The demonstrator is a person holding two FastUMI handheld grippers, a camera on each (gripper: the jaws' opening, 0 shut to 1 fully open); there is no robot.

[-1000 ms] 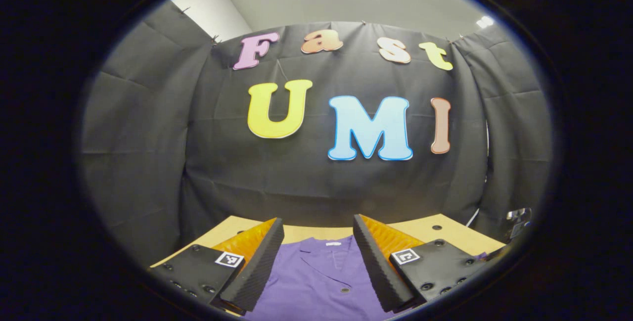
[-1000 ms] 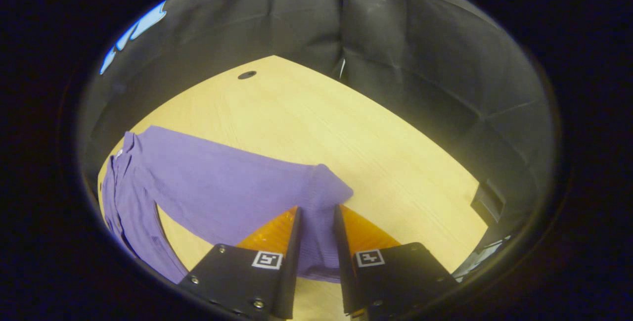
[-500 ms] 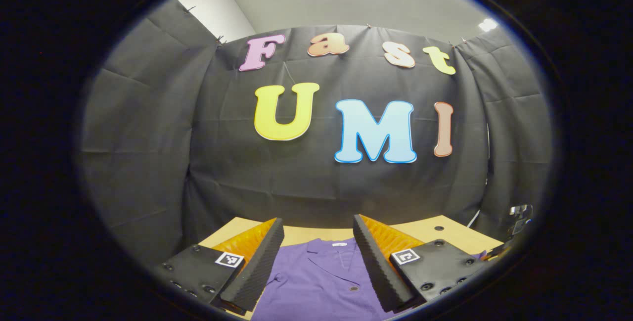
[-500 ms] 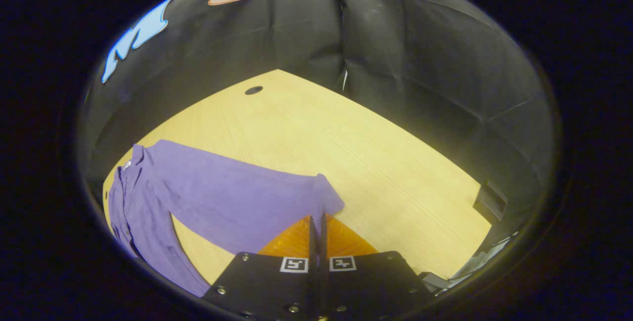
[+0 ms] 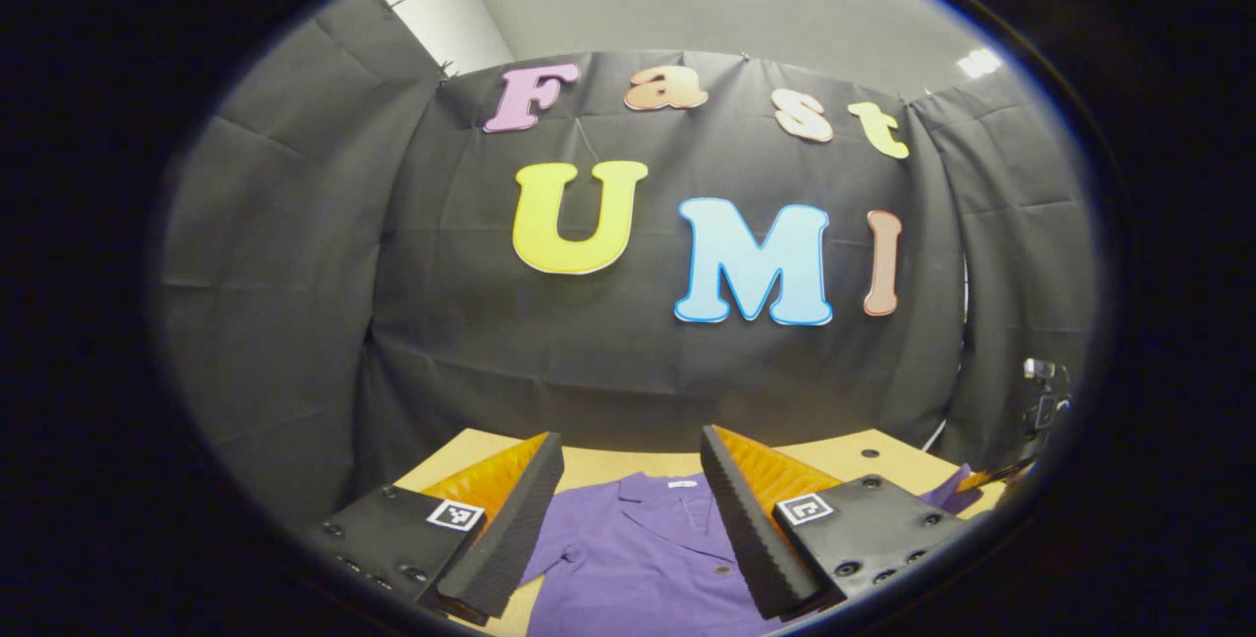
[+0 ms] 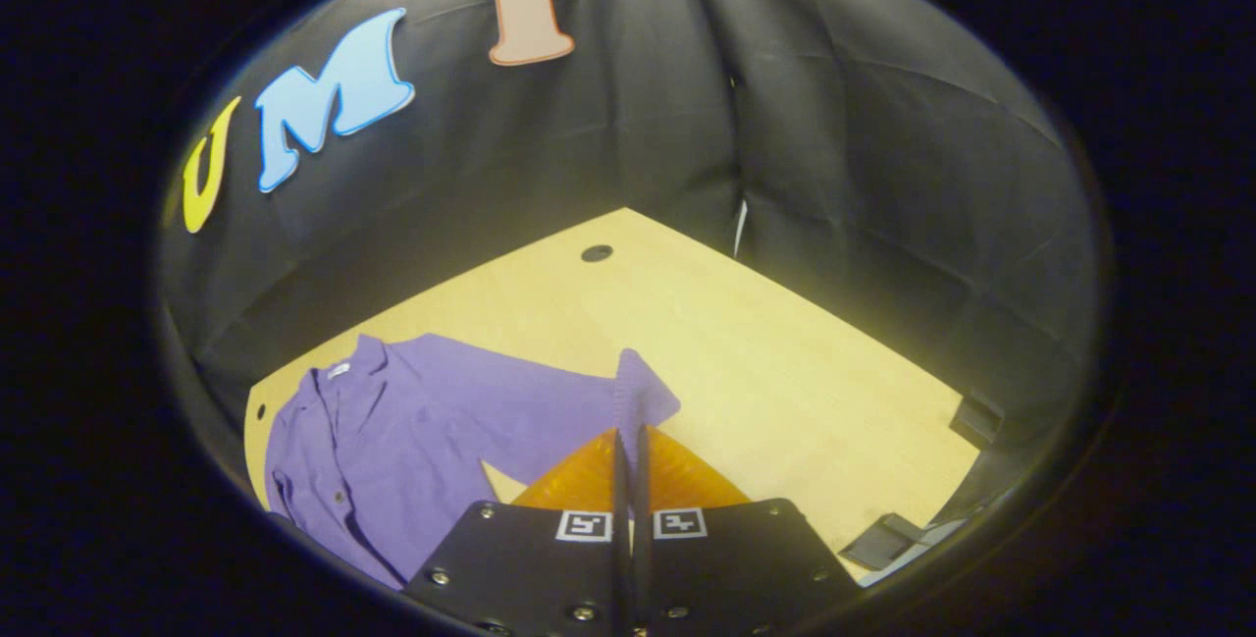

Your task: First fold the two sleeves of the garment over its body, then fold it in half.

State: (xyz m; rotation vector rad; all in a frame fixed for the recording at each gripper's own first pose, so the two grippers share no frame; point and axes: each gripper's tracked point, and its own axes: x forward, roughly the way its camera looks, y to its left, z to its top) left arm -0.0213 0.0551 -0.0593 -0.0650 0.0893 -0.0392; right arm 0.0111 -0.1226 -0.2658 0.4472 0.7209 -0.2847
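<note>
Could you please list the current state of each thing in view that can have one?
Garment: spread on the table, not yet folded in half.
Right sleeve: cuff pinched and lifted, not yet over the body.
Right gripper: shut on the sleeve cuff.
Left gripper: open, holding nothing, above the collar end.
Table: bears the garment.

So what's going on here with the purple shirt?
A person is folding a purple button-up shirt on a light wooden table. The right gripper is shut on the cuff of one sleeve, which looks lifted off the table. The left gripper hangs open above the collar, holding nothing. No fold is finished yet.
</note>
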